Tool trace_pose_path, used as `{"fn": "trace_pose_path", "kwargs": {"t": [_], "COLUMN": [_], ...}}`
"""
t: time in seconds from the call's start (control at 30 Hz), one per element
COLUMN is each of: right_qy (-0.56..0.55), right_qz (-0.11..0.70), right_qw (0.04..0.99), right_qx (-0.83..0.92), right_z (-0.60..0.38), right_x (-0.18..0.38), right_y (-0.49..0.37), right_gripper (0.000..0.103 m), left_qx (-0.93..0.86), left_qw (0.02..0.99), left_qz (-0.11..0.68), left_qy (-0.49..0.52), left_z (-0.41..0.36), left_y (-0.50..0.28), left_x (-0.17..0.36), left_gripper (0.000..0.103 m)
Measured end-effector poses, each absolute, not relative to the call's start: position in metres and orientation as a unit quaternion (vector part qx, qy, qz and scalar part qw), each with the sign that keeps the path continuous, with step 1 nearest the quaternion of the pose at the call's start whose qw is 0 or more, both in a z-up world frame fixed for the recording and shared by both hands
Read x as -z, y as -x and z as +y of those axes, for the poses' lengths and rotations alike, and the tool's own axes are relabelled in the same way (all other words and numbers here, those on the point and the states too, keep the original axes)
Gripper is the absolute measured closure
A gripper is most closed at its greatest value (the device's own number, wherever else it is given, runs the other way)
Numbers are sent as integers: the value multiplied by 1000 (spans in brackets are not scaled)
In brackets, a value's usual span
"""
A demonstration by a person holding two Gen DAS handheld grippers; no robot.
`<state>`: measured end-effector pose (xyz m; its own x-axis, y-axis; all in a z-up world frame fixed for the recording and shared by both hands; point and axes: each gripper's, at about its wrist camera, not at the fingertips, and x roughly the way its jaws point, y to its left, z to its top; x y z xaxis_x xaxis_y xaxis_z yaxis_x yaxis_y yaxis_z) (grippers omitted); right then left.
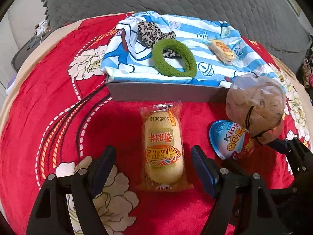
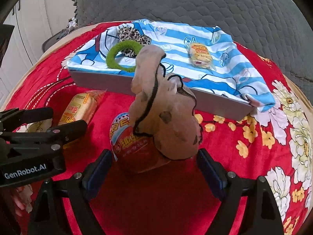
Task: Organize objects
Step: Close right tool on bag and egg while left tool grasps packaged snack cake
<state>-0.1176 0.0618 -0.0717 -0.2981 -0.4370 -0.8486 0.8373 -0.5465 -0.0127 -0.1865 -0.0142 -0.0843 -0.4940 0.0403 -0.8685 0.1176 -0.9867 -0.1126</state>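
Note:
A wrapped yellow cake snack [image 1: 163, 146] lies on the red blanket between the fingers of my left gripper [image 1: 153, 166], which is open and clear of it on both sides. To its right, a beige spotted cloth piece with a black cord [image 2: 166, 117] rests on a red and blue egg-shaped pack [image 2: 135, 146]. My right gripper [image 2: 155, 168] stands open around that pair, pads apart from them. Behind is a grey box [image 1: 156, 92] lined with blue-striped cloth. It holds a green hair ring [image 1: 174, 58], a leopard scrunchie [image 1: 148, 32] and a small wrapped snack [image 1: 223, 50].
The red flowered blanket [image 1: 49, 117] covers a round surface with a beige edge. A grey quilted cover [image 2: 195, 4] rises behind the box. The two grippers sit close side by side; in the right wrist view the left one [image 2: 68, 117] shows at the left.

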Motion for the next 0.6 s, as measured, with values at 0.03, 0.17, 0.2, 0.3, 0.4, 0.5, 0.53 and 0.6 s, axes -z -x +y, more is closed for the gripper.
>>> {"fn": "trace_pose_path", "kwargs": {"t": [0.03, 0.17, 0.2, 0.3, 0.4, 0.5, 0.53, 0.6], "right_qy": [-425, -426, -425, -422, -421, -421, -421, -421], "right_qz": [235, 234, 236, 239, 237, 232, 231, 228], "right_qw": [414, 420, 422, 426, 430, 434, 436, 441], "right_qx": [770, 766, 765, 764, 763, 762, 761, 759], "right_z": [61, 56, 55, 51, 49, 49, 49, 48], "right_x": [73, 76, 78, 80, 82, 83, 83, 84], "right_y": [119, 121, 121, 123, 125, 127, 127, 128], "right_gripper": [16, 16, 16, 16, 16, 17, 18, 22], "left_qx": [860, 857, 857, 856, 857, 859, 860, 861], "left_qw": [25, 25, 24, 23, 22, 21, 20, 19], "left_qz": [79, 82, 82, 84, 81, 80, 80, 80], "left_qy": [-504, -507, -508, -509, -508, -505, -504, -502], "left_z": [-15, -16, -16, -16, -16, -15, -15, -16], "left_y": [188, 193, 194, 198, 201, 203, 203, 204], "left_x": [86, 92, 93, 97, 99, 100, 100, 100], "left_gripper": [23, 23, 23, 23, 23, 24, 24, 24]}}
